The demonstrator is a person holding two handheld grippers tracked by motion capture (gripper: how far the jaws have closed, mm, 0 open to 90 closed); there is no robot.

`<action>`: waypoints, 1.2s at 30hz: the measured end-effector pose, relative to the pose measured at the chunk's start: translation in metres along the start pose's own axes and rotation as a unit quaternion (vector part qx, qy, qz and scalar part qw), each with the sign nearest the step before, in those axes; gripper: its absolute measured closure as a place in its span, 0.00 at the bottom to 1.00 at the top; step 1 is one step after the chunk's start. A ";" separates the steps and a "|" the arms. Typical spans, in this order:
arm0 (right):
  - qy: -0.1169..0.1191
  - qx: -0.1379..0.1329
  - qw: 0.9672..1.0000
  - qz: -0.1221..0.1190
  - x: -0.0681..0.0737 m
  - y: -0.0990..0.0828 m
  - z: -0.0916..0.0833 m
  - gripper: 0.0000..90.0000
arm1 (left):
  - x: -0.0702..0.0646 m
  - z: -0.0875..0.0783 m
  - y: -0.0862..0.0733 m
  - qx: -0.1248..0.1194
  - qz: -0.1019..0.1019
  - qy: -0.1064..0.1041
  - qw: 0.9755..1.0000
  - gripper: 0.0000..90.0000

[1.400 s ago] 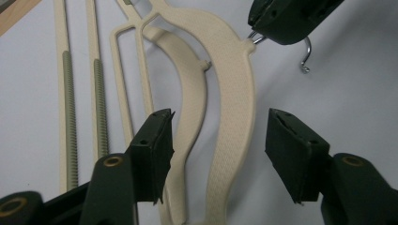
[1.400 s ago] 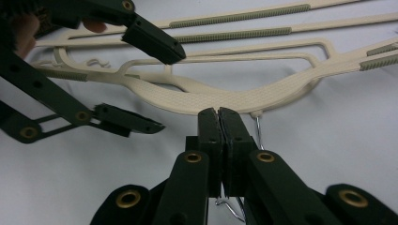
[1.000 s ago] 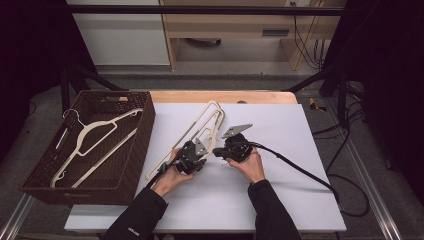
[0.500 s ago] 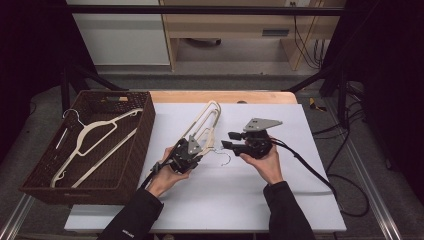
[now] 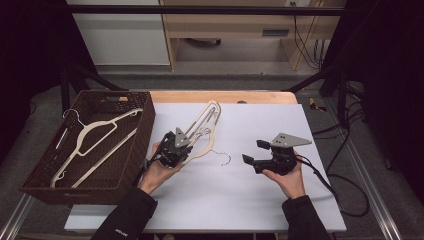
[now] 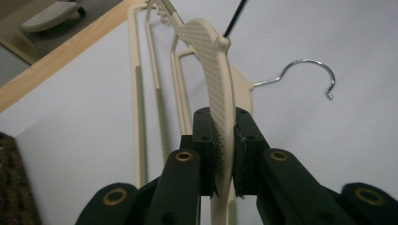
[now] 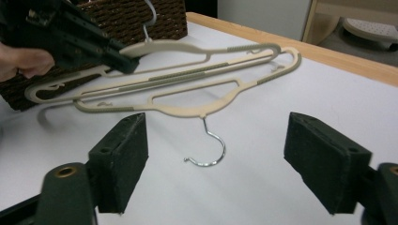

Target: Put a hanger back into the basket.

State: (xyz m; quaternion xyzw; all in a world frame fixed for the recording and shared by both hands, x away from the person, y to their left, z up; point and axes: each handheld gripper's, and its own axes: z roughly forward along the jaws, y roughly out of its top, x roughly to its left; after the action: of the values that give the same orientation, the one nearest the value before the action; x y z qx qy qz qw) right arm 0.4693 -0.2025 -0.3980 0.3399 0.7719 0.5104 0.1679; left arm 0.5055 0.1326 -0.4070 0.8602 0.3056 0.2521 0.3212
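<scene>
**Left gripper clamped on a cream hanger, right gripper released beside it**

Seen from above: left gripper (image 5: 176, 146) clenched on the arm of a cream plastic hanger (image 5: 202, 131), lifted at the gripped end, far end stretching away toward the wooden back edge of the tabletop (image 5: 320, 200). In the left gripper view, both black pads pressed flat against the dotted, ribbed arm of that hanger (image 6: 217, 98), one on each side, arm standing on edge between them. Just beyond and beneath the held piece, a second cream hanger (image 7: 197, 96) lying flat on the white tabletop, its wire hook (image 5: 223, 159) pointing toward the right gripper.

Right gripper (image 5: 253, 156) well apart from the left one, to its right, jaws just opened wide and holding nothing, aimed across the tabletop at the hangers. In the right gripper view, the bare wire hook (image 7: 209, 149) lying between and beyond the two spread pads, not touched by either.

To the left of the left gripper, just beside it, a dark woven basket (image 5: 137, 150) with a third cream hanger (image 5: 95, 142) lying inside
</scene>
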 end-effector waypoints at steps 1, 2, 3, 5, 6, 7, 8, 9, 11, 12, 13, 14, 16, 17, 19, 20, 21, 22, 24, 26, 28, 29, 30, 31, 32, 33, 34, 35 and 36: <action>-0.001 0.000 1.000 0.000 0.000 -0.002 -0.002 0.21 | 0.002 -0.002 0.000 0.000 -0.003 0.006 1.000 0.92; -0.003 -0.004 1.000 0.005 0.000 -0.005 -0.005 0.20 | 0.004 -0.003 0.000 -0.003 -0.007 0.013 1.000 0.92; 0.000 -0.006 1.000 0.005 0.000 -0.007 -0.007 0.19 | 0.005 -0.004 0.000 -0.004 -0.008 0.021 1.000 0.93; -0.004 -0.013 1.000 0.011 0.001 -0.011 -0.013 0.15 | 0.010 -0.006 0.000 -0.011 -0.015 0.033 0.999 0.94; -0.005 -0.015 1.000 0.011 0.001 -0.013 -0.016 0.14 | 0.012 -0.007 0.000 -0.012 -0.023 0.036 0.999 0.94; -0.009 -0.017 1.000 0.010 0.002 -0.014 -0.019 0.13 | 0.015 -0.009 -0.001 -0.007 -0.021 0.039 0.999 0.95; -0.008 -0.019 1.000 0.010 0.002 -0.016 -0.021 0.12 | 0.018 -0.010 -0.002 -0.010 -0.024 0.043 0.999 0.95; -0.006 -0.021 1.000 0.013 0.002 -0.018 -0.024 0.12 | 0.019 -0.011 -0.003 -0.011 -0.028 0.043 0.999 0.96; -0.009 -0.022 1.000 0.014 0.002 -0.021 -0.028 0.11 | 0.022 -0.014 -0.004 -0.017 -0.035 0.045 0.998 0.96; -0.013 -0.020 1.000 0.013 0.002 -0.023 -0.031 0.11 | 0.023 -0.015 -0.004 -0.021 -0.036 0.046 0.998 0.96; -0.014 -0.019 1.000 0.014 0.001 -0.024 -0.033 0.11 | 0.023 -0.016 -0.004 -0.023 -0.037 0.046 0.998 0.96; -0.017 -0.019 1.000 0.011 0.001 -0.025 -0.035 0.11 | 0.023 -0.019 -0.004 -0.027 -0.038 0.047 0.998 0.96; -0.020 -0.022 0.999 0.014 0.000 -0.026 -0.039 0.11 | 0.022 -0.023 -0.003 -0.033 -0.039 0.043 0.998 0.96; -0.020 -0.023 0.999 0.017 0.001 -0.027 -0.040 0.10 | 0.021 -0.027 -0.003 -0.040 -0.041 0.040 0.998 0.96; -0.024 -0.026 0.999 0.018 0.000 -0.028 -0.043 0.09 | 0.019 -0.035 -0.002 -0.053 -0.043 0.030 0.997 0.96; -0.027 -0.025 0.999 0.016 0.000 -0.028 -0.045 0.09 | 0.018 -0.038 -0.001 -0.058 -0.046 0.027 0.997 0.96; -0.028 -0.026 0.999 0.017 0.000 -0.028 -0.046 0.09 | 0.018 -0.042 0.000 -0.065 -0.048 0.021 0.997 0.96; -0.028 -0.027 0.999 0.016 0.000 -0.029 -0.047 0.08 | 0.017 -0.046 0.000 -0.073 -0.053 0.016 0.996 0.96; -0.032 -0.030 0.999 0.016 0.001 -0.029 -0.050 0.07 | 0.019 -0.056 0.002 -0.078 -0.050 0.002 0.996 0.96; -0.033 -0.033 0.999 0.018 0.001 -0.030 -0.053 0.06 | 0.020 -0.066 0.003 -0.089 -0.059 -0.013 0.994 0.96; -0.038 -0.036 0.998 0.018 0.001 -0.030 -0.055 0.05 | 0.021 -0.075 0.005 -0.100 -0.064 -0.023 0.993 0.96; -0.040 -0.037 0.998 0.019 0.001 -0.030 -0.056 0.05 | 0.022 -0.080 0.006 -0.103 -0.065 -0.030 0.992 0.96; -0.041 -0.037 0.998 0.020 0.001 -0.031 -0.058 0.04 | 0.022 -0.085 0.007 -0.106 -0.065 -0.034 0.992 0.96; -0.041 -0.039 0.998 0.018 0.000 -0.031 -0.059 0.04 | 0.023 -0.090 0.008 -0.110 -0.065 -0.040 0.991 0.96; -0.044 -0.041 0.998 0.019 0.000 -0.031 -0.059 0.04 | 0.024 -0.093 0.008 -0.114 -0.067 -0.044 0.990 0.96; -0.045 -0.040 0.998 0.021 0.000 -0.031 -0.060 0.04 | 0.026 -0.101 0.010 -0.117 -0.064 -0.052 0.990 0.96; -0.047 -0.041 0.998 0.024 0.000 -0.032 -0.062 0.04 | 0.027 -0.105 0.011 -0.119 -0.065 -0.057 0.989 0.96; -0.048 -0.041 0.998 0.024 0.000 -0.032 -0.062 0.04 | 0.029 -0.109 0.012 -0.122 -0.067 -0.061 0.988 0.96; -0.048 -0.041 0.998 0.024 0.000 -0.032 -0.063 0.04 | 0.030 -0.112 0.012 -0.123 -0.068 -0.064 0.988 0.96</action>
State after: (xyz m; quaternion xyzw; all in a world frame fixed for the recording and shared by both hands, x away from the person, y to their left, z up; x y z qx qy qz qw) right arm 0.4197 -0.2525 -0.4006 0.3756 0.7326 0.5288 0.2063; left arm 0.4598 0.1904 -0.3163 0.8057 0.3086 0.2100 0.4599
